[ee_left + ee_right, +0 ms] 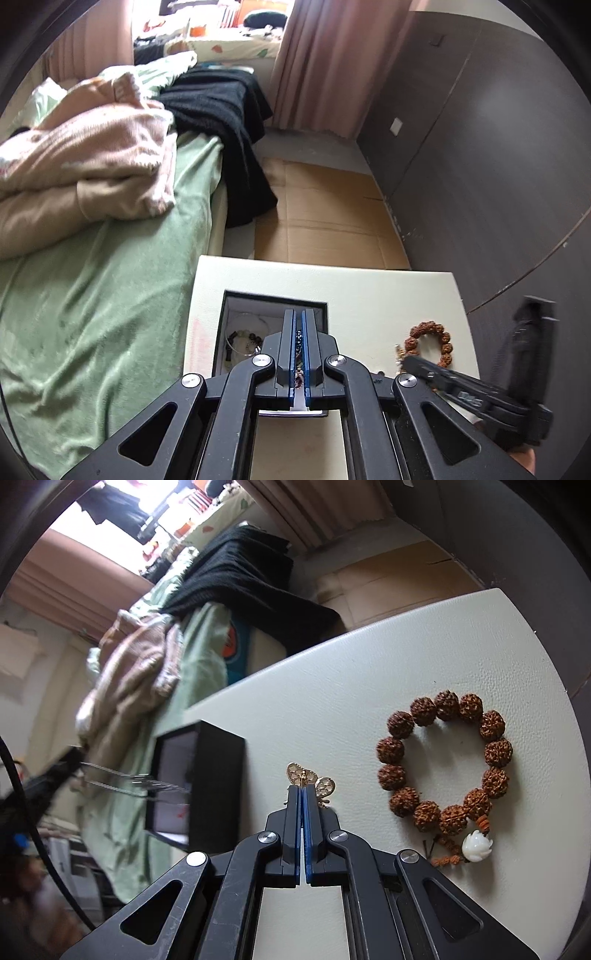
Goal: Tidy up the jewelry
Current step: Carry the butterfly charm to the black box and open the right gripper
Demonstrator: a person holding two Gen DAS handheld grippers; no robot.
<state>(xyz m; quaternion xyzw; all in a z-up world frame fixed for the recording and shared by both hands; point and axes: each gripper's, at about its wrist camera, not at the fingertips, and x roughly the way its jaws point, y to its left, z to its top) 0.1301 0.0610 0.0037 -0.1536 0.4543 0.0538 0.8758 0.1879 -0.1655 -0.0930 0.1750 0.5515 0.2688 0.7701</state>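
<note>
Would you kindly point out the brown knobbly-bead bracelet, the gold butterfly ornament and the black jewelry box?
Brown knobbly-bead bracelet [496,751]: right wrist view, a bead on its right side.
Gold butterfly ornament [325,785]: right wrist view, right wing.
Black jewelry box [273,296]: left wrist view, far rim.

Surface [369,672]: cream, fine-grained leatherette look, matt. Bracelet [443,764]: rough knobbly brown seed beads, one glossy white carved bead. Butterfly piece [310,777]: shiny gold metal openwork. Box [218,786]: matt black. Bed sheet [92,314]: green plush cloth with sheen. Floor cardboard [325,214]: matt brown.
</note>
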